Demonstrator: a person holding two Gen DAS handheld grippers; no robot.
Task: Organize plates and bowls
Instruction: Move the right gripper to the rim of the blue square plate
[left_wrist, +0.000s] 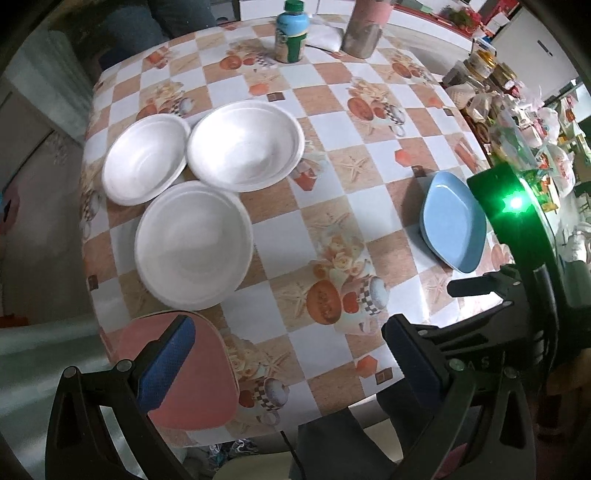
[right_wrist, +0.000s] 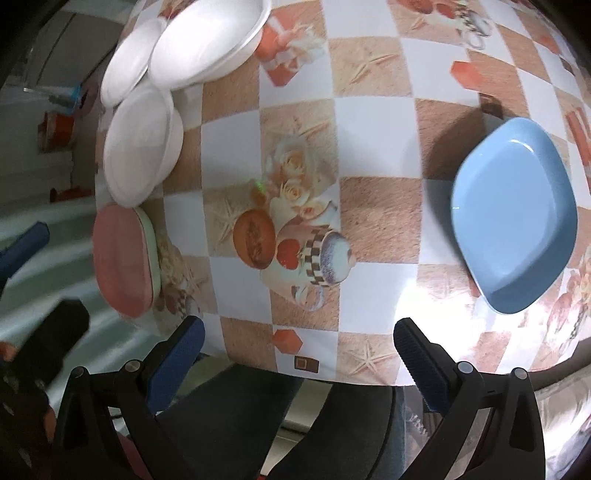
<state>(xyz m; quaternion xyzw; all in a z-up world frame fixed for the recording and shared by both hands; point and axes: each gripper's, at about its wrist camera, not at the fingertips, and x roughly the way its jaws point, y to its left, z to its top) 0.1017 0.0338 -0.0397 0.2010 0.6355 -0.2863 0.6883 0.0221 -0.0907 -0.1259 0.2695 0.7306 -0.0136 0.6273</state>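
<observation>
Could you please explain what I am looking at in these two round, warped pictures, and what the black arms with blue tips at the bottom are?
There is no robot here: a person holds a two-finger gripper in each hand, and each gripper carries a fisheye camera looking forward along its fingers. One picture comes from the left gripper, the other from the right gripper. The blue pads are the fingertips. Both grippers stand open and hold nothing.

Below them is a table with a checked cloth printed with fruit. On it lie three white bowls, touching in a cluster, a pink plate at the near edge, and a blue plate off to the right, apart from the rest. At the far end stand a green-capped bottle and a tall container. The green-lit object in the left picture is the right gripper's body.
</observation>
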